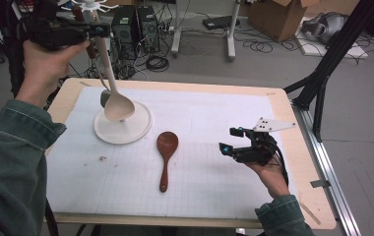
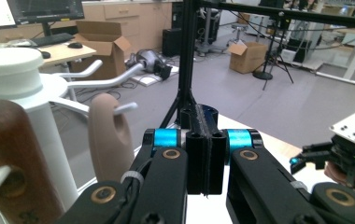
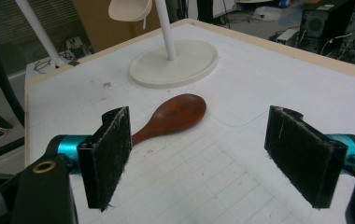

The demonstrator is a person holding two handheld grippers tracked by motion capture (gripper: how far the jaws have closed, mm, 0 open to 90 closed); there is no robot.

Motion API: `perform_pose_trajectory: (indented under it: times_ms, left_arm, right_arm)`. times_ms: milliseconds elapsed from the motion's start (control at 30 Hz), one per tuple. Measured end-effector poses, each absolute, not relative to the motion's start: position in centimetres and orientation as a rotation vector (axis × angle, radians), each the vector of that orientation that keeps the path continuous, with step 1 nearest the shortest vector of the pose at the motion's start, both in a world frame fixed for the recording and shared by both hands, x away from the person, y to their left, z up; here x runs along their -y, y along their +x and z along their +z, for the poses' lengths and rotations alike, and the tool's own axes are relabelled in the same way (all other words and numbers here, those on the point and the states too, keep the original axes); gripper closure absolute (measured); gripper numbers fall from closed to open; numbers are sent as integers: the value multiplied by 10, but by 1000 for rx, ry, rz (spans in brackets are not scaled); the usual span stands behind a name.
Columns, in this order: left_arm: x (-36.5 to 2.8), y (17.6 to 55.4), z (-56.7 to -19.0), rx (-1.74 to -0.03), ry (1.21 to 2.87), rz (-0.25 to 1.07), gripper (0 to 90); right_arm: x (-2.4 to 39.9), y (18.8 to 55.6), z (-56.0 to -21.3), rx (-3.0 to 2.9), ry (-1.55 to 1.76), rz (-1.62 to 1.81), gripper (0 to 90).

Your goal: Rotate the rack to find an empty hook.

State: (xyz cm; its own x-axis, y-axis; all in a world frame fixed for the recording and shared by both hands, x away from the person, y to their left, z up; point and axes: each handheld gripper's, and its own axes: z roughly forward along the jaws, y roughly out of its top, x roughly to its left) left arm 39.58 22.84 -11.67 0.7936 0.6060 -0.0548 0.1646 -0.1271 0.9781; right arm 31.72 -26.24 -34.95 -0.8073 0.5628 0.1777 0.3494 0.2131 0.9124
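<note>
A white utensil stand (image 1: 140,127) rises from a round base at the mat's back left. From one of its hooks hangs a beige spoon (image 1: 118,105), bowl down just above the base; its handle top (image 2: 110,140) sits on a white hook. My left gripper (image 1: 105,30) is held high beside that handle top, its jaws shut with nothing between them (image 2: 202,122). A dark brown wooden spoon (image 1: 167,145) lies flat mid-mat, bowl towards the stand. My right gripper (image 1: 229,140) hovers to its right, open and empty (image 3: 208,158), facing the brown spoon (image 3: 175,114) and the stand base (image 3: 185,65).
Another brown wooden handle (image 2: 7,158) hangs on the stand close at the left gripper's left. Black tripod legs (image 1: 318,83) stand by the table's right edge. Computer towers (image 1: 136,24), cables and cardboard boxes (image 1: 278,17) are on the floor behind.
</note>
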Motion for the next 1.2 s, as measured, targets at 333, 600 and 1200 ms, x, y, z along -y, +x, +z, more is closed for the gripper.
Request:
perform_pose_trajectory:
  times_ms: [333, 600, 1200]
  left_arm:
    - [-231, 401, -117, -659, 1637, 465, 896]
    - [-235, 398, -116, -674, 1619, 489, 896]
    - [-249, 395, -113, -706, 1589, 519, 896]
  right_arm:
    - [264, 318, -348, -2285, 873, 1637, 223]
    - [262, 317, -348, -2295, 861, 1634, 223]
    - [260, 316, -348, -2300, 855, 1630, 223]
